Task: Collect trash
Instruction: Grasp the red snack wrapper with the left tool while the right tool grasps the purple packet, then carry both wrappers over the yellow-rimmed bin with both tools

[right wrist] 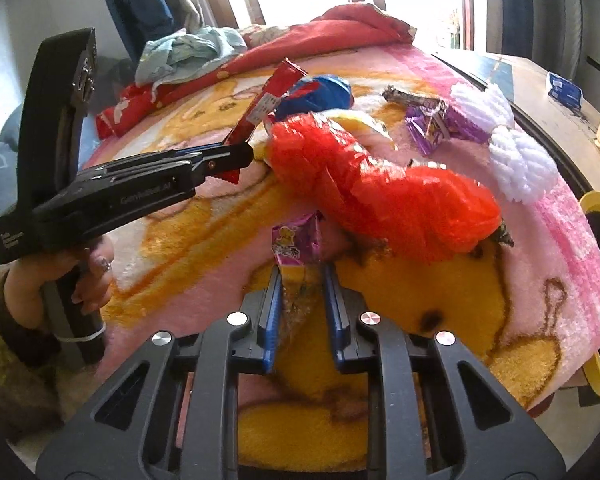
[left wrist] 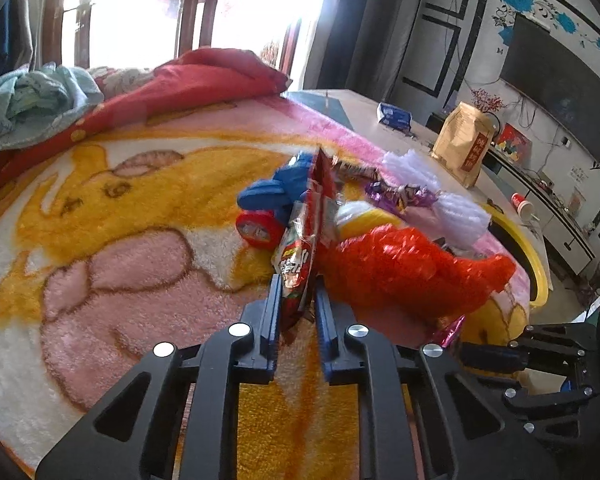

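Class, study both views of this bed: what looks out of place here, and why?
Snack wrappers and a crumpled red plastic bag lie strewn across the blanket, litter on bedding. The left claw pinches a red wrapper; the right claw pinches a purple one.

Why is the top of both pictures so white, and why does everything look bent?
Left wrist view: the bright window behind the bed is blown out by daylight, washing out detail. Right wrist view: the same glare along the top; the fisheye lens curves the fleecy cartoon-print blanket and darkens the corners.
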Tool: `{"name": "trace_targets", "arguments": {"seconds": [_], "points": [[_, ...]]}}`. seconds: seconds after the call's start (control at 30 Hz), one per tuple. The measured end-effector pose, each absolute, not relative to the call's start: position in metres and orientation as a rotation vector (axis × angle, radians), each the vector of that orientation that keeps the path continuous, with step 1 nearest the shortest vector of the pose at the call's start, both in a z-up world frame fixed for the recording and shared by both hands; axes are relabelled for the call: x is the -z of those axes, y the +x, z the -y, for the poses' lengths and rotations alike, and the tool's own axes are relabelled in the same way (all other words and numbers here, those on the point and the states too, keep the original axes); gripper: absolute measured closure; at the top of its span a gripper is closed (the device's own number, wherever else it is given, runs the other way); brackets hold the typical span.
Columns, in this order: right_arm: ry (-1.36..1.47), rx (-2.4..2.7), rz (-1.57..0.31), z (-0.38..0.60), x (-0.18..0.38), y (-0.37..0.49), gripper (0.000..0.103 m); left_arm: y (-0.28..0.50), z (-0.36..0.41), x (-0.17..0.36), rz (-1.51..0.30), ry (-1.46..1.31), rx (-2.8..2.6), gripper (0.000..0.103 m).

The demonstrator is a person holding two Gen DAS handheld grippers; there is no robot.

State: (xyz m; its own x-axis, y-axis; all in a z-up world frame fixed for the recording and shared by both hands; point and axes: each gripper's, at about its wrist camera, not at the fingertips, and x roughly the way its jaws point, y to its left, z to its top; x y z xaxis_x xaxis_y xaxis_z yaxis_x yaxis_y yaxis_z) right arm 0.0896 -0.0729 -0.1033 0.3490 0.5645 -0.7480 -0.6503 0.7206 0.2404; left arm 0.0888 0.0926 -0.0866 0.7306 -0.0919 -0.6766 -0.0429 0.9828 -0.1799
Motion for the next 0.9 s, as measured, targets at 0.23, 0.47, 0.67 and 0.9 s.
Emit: {"name": "trace_targets", "arguments": {"seconds": [0.23, 0.47, 0.67, 0.9], "points": [[-0.079, -0.798, -0.882, 0.080, 0.087, 0.089, 0.088, 0.081, -0.098, 0.063, -0.695, -0.220, 0.032, 0.091], [-0.049, -0.792, -0.816, 0.093, 0.063, 0.091, 0.088, 0.074, -0.091, 0.047, -0.662, -0.237, 0.061, 0.091], [-0.018, -0.765, -0.766, 0.109, 0.046, 0.099, 0.088, 0.073, -0.078, 0.039, -0.648, -0.231, 0.096, 0.091], [0.020, -0.717, -0.734, 0.129, 0.036, 0.109, 0.088, 0.072, -0.062, 0.033, -0.639, -0.219, 0.135, 0.091]]}}
